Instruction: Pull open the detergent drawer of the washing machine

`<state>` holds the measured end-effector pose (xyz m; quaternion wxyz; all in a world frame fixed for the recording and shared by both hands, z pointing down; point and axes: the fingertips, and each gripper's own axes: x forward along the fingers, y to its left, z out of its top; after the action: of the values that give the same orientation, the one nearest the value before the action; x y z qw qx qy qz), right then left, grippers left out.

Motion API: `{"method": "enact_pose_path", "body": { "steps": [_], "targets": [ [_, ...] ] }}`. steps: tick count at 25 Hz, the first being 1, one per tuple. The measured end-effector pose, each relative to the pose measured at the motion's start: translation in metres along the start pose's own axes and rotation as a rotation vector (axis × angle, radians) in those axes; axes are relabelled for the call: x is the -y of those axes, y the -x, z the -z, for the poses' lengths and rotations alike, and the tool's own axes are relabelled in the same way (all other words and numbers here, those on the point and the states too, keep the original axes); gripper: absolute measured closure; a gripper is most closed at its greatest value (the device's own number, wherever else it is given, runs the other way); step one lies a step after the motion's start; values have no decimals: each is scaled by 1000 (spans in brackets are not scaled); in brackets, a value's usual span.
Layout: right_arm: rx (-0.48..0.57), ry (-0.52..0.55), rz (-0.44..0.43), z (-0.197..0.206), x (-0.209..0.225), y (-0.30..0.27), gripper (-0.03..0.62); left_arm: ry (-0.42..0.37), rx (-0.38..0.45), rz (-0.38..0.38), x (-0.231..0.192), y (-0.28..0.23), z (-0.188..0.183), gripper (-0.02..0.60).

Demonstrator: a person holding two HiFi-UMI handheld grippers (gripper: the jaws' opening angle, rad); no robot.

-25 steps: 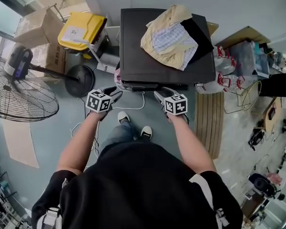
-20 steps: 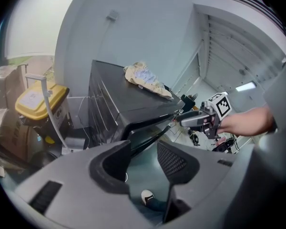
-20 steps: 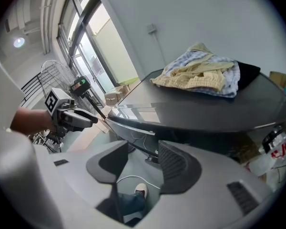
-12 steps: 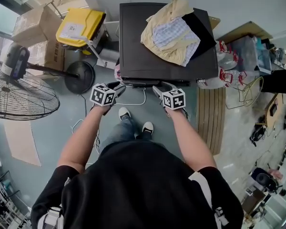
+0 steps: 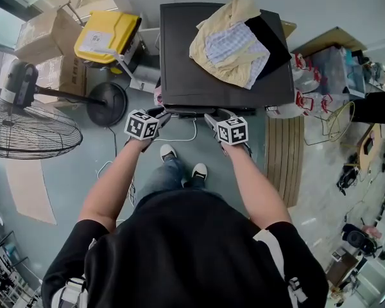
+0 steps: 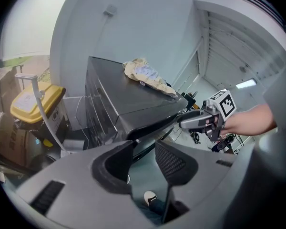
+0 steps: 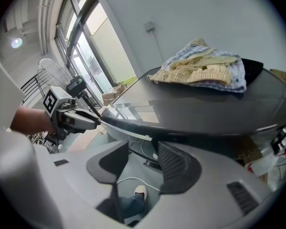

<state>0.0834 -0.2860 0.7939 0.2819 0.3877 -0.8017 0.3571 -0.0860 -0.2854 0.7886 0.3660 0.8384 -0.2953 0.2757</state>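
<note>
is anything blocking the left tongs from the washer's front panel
Nothing visible does. The left tongs, whose jaws have just closed a little with nothing between them, are close to the washing machine's front edge. The clothes lie on its top, back from that edge.

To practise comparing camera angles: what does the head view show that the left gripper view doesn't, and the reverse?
Only the head view: the person's black shirt and left forearm. Only the left gripper view: a ceiling light, and the left gripper up close, jaws apart, just closing slightly, nothing between them. Both: the washing machine, the clothes on it, the yellow bin, the right gripper.
</note>
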Motion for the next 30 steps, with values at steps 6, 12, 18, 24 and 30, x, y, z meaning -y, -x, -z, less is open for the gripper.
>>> {"method": "enact_pose_path", "body": {
  "steps": [6,12,18,24,30],
  "targets": [
    [2,-12,3,1,3,-4,401,-6,-4,-11,-4,-5,-1,434],
    [13,-37,11,1,6,-3,428,-15,-5,-34,-6,-10,0,451],
    [26,-52,17,1,7,-4,434,-43,-8,-47,-7,-12,2,459],
    [23,-34,18,2,6,-4,442,-44,-7,-47,-7,-11,2,460],
    [2,-9,16,1,7,-3,454,-64,-22,-47,-7,-11,1,466]
  ]
}}
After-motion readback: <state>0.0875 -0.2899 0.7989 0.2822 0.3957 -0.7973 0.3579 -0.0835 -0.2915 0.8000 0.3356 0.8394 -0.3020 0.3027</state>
